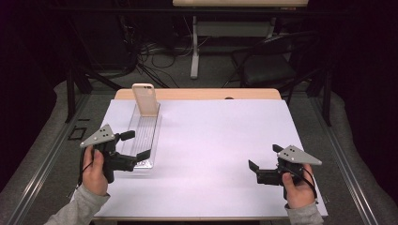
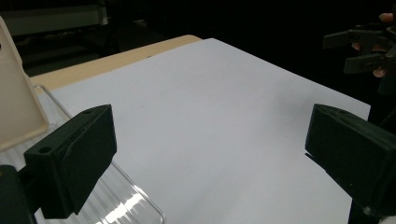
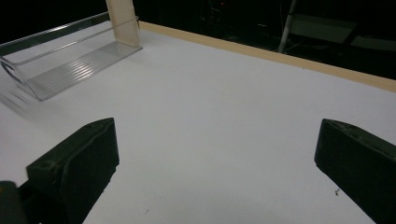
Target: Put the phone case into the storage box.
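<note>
White sheeting [image 1: 220, 140] covers the wooden table [image 1: 197, 93], with dark floor, cables and a chair frame behind it. On my left side of the sheet lies a clear ribbed plastic tray [image 1: 144, 133], long and narrow, running away from me; a beige phone-shaped case [image 1: 145, 99] stands upright at its far end, leaning slightly back. My left gripper [image 1: 136, 145] hangs over the tray's near end, jaws spread wide apart and empty, one above the tray's left rim and the other near its right front corner; whether they touch the plastic I cannot tell. In the left gripper view the tray's rounded corner [image 2: 140, 205] sits just below the left jaw, the case [image 2: 16, 98] at the frame's edge. My right gripper [image 1: 264, 161] is held well apart over bare sheet at my right, jaws likewise wide and empty. From the right gripper view, tray [image 3: 70, 60] and case [image 3: 123, 21] sit far off, upper left.
</note>
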`<state>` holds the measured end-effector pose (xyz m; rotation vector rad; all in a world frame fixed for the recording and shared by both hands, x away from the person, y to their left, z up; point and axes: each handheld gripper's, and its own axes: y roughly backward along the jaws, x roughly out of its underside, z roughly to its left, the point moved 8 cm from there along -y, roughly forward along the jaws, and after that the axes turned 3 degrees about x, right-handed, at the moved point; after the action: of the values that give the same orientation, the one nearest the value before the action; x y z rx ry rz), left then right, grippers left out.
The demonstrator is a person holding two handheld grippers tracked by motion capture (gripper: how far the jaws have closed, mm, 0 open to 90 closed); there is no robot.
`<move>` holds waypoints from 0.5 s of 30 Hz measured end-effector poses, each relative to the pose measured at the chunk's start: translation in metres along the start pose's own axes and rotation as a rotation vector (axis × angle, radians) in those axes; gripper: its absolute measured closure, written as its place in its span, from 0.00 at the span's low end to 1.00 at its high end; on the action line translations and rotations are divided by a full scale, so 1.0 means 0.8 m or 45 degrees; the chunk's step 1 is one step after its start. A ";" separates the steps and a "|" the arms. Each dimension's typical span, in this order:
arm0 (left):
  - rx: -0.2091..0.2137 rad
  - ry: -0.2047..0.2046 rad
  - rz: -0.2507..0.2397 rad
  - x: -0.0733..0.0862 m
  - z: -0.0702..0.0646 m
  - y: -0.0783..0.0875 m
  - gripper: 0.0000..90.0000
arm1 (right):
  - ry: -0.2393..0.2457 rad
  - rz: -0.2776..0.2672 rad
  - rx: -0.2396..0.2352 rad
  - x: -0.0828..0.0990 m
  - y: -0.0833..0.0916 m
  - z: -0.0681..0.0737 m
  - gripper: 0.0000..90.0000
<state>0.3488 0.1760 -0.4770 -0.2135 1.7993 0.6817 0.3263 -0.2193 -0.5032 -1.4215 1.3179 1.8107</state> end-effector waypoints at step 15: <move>-0.123 0.063 0.018 0.098 0.013 0.000 0.03 | -0.099 -0.006 0.087 0.050 0.009 -0.015 0.00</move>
<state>0.3309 0.1966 -0.5513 -0.2844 1.8182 0.7802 0.3121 -0.2406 -0.5373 -1.3044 1.3235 1.7818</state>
